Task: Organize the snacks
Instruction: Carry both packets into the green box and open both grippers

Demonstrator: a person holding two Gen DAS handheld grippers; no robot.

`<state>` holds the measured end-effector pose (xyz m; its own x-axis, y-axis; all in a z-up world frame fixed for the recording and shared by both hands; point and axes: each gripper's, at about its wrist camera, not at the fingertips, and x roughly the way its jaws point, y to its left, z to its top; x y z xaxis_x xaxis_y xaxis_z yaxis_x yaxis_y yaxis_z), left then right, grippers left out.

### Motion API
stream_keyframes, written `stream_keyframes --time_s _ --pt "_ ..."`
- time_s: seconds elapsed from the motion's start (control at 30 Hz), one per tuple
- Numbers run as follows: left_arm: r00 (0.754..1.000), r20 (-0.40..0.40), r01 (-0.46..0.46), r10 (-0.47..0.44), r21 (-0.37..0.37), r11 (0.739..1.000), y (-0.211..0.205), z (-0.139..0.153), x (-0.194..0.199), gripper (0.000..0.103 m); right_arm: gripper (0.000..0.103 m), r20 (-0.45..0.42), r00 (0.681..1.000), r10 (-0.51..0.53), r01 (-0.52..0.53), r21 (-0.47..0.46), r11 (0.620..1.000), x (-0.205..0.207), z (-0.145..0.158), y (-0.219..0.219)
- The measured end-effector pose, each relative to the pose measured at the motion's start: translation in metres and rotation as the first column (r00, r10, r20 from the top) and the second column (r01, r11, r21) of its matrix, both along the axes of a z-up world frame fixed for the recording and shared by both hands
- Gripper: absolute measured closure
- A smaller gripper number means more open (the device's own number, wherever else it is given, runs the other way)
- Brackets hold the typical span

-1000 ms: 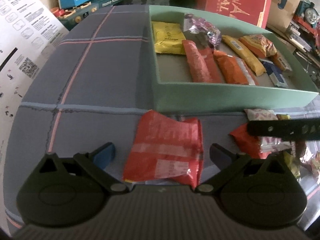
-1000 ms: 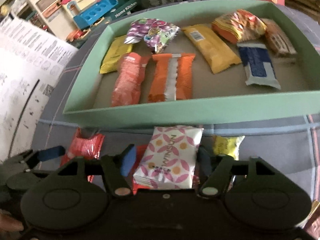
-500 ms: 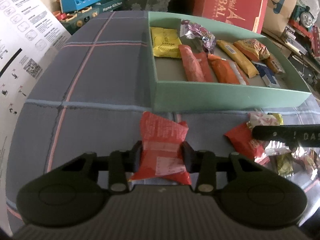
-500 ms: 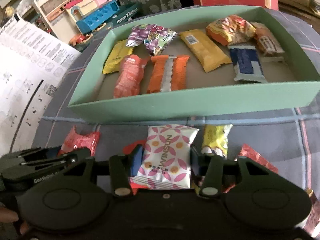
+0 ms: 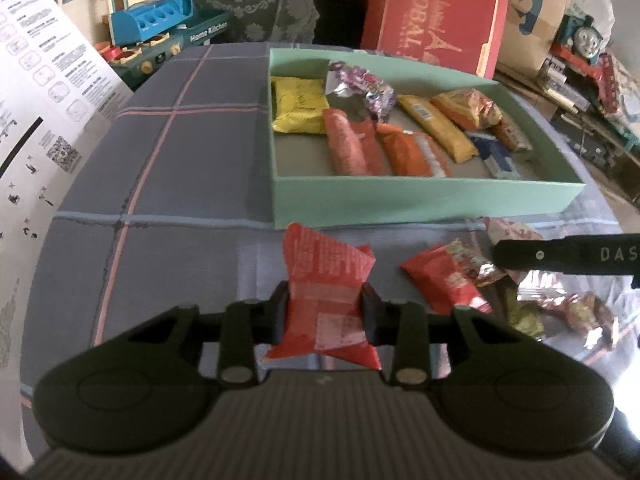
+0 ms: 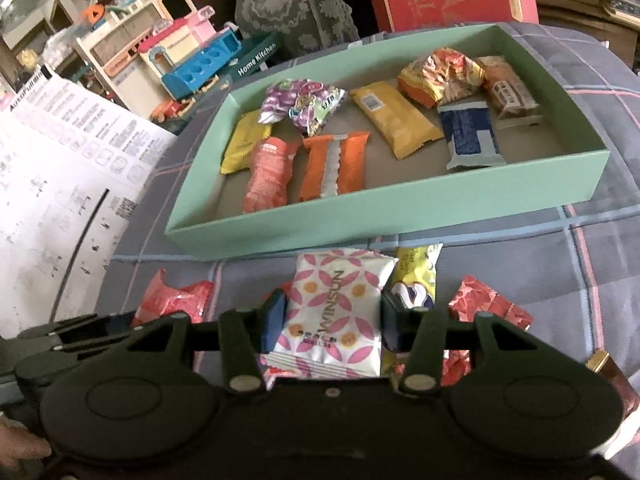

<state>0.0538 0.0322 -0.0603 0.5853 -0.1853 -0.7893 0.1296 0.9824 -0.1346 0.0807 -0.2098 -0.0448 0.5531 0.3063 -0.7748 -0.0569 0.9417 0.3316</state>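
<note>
Left gripper [image 5: 323,312] closing, pinching red packet [image 5: 326,300]; right gripper [image 6: 334,322] clamped on pink-patterned packet [image 6: 336,312]; green tray [image 6: 400,210] beyond, part filled.

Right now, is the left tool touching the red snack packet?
Touching: the left wrist view shows the left tool closing, pads pinching the red snack packet.

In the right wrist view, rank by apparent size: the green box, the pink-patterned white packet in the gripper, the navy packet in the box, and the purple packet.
1. green box, clearly largest.
2. pink-patterned white packet, though it sits nearest the camera, which inflates it.
3. navy packet and purple packet look about alike; not ranked.
</note>
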Motion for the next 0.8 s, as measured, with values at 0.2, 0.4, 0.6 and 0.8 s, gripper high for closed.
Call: stream_keyframes --time_s 0.2,0.4,0.6,0.8 --pt "0.998 0.067 0.007 -0.005 -0.028 1.0 -0.002 0.032 0.004 0.068 0.055 0.046 0.999 -0.025 0.023 0.042 0.999 -0.003 0.022 -0.015" --pt "0.993 0.118 0.003 -0.001 -0.015 1.0 -0.007 0.055 0.046 0.068 0.055 0.095 0.993 -0.076 0.073 0.039 0.997 0.02 0.042 -0.033" --pt "0.995 0.097 -0.003 0.004 -0.011 1.0 -0.016 0.052 0.1 0.068 0.055 0.091 0.989 -0.114 0.111 0.033 0.993 0.06 0.042 -0.046" --pt "0.999 0.048 0.002 -0.002 0.014 1.0 -0.024 0.031 0.128 0.068 0.055 0.045 0.992 -0.117 0.117 0.006 0.993 0.088 0.023 -0.044"
